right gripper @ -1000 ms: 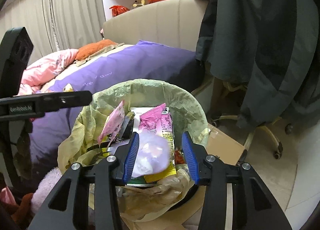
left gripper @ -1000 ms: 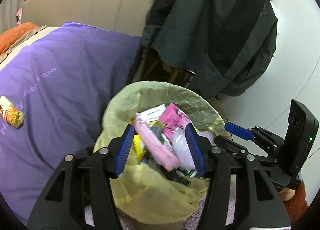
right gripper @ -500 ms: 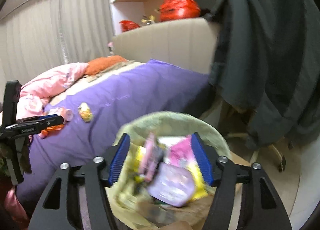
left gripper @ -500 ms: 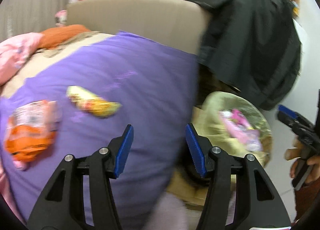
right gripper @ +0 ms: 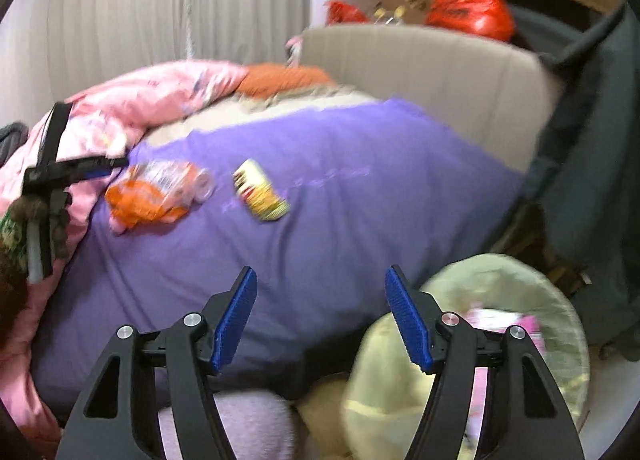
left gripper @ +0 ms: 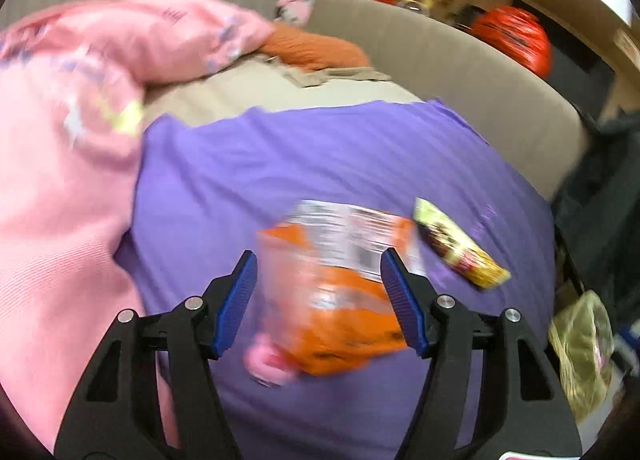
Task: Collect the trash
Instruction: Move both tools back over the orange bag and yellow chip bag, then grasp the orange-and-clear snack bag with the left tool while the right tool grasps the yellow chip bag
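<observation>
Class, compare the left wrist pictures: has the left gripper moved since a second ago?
Yes. The left gripper swung left from over the trash bin, now at the right edge, and frames the orange snack bag on the purple bedcover.

Cloth bed, glossy wrappers

The purple cover (left gripper: 320, 163) and pink quilt (left gripper: 60, 179) look like soft matt cloth; the orange bag (left gripper: 340, 300) and yellow wrapper (left gripper: 460, 252) shine like plastic film.
</observation>
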Demonstrator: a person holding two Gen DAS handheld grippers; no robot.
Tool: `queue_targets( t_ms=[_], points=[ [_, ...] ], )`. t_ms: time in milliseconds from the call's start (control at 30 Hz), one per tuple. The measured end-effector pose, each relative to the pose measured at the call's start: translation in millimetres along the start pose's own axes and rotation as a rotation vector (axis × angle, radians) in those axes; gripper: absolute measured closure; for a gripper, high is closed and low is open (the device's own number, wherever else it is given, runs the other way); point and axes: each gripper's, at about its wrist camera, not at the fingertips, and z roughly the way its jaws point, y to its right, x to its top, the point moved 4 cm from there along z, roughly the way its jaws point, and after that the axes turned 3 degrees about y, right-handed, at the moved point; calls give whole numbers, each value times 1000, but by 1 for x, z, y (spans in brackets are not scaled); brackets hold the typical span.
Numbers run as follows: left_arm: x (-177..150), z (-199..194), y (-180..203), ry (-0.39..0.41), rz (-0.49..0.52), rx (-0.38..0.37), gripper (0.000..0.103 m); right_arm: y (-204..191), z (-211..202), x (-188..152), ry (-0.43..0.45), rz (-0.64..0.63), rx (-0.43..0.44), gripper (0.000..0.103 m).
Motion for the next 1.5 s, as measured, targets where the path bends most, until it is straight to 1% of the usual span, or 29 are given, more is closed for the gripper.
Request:
queue_targets(
  t_ms=[33, 100, 200, 233, 267, 333, 367, 433, 533, 600, 633, 733, 867, 933, 967, 1000, 1033, 1067, 1100, 1133, 1233, 1400, 1500],
  points=[
    [0, 5, -9, -5, -25, -12, 42, -8, 8, 0, -15, -12, 11, 45],
    [-6, 17, -17, -32, -56, -55, 42, -24, 24, 1, -27, -41, 3, 45],
    [-14, 34, -12, -92, -48, -115, 43, -40, 46, 8, -30, -41, -8, 45],
    [-17, 37, -9, -108, -39, -129, 51, -45, 52, 11, -34, -41, -10, 45],
    [-19, 39, -5, -117, -25, -130, 67, -52, 63, 15, -40, -47, -13, 45],
    [-21, 40, 2, -121, 18, -121, 80, -62, 80, 23, -51, -63, -26, 45],
    [-17, 33, 2, -91, 15, -126, 83, -66, 86, 26, -53, -68, -25, 45],
    [-5, 15, -2, -28, -1, -140, 83, -74, 101, 32, -53, -78, -2, 45],
    [17, -15, -16, 70, 2, -79, 83, -80, 124, 45, -47, -90, 31, 45],
    [22, -24, -25, 94, -15, -65, 83, -82, 144, 56, -62, -77, 66, 45],
    [23, -25, -29, 91, -36, -76, 83, -83, 153, 60, -70, -76, 70, 45],
    [23, -18, -32, 60, -66, -103, 83, -89, 186, 72, -111, -109, 42, 45],
    [14, -7, -25, 15, -52, -130, 83, -89, 224, 72, -173, -155, -9, 45],
    [11, -3, -18, -4, -39, -154, 83, -85, 235, 69, -194, -139, -13, 46],
    [9, -2, -13, -13, -27, -165, 82, -82, 239, 66, -199, -113, -3, 49],
    [7, 0, -8, -20, -11, -171, 82, -80, 240, 64, -203, -95, 1, 54],
    [6, 1, -4, -23, 2, -172, 82, -78, 241, 63, -203, -78, 6, 57],
    [4, 2, 0, -26, 17, -173, 82, -76, 238, 62, -191, -62, 16, 61],
    [2, 3, 4, -30, 30, -173, 82, -76, 234, 62, -180, -58, 22, 68],
    [1, 4, 6, -33, 37, -173, 82, -76, 232, 61, -175, -61, 23, 71],
    [-3, 6, 11, -41, 49, -174, 82, -79, 218, 61, -152, -89, 15, 76],
    [-3, 8, 13, -43, 54, -175, 82, -88, 184, 57, -125, -89, 54, 77],
    [-3, 9, 15, -48, 62, -177, 82, -96, 164, 54, -105, -90, 60, 77]
  ],
)
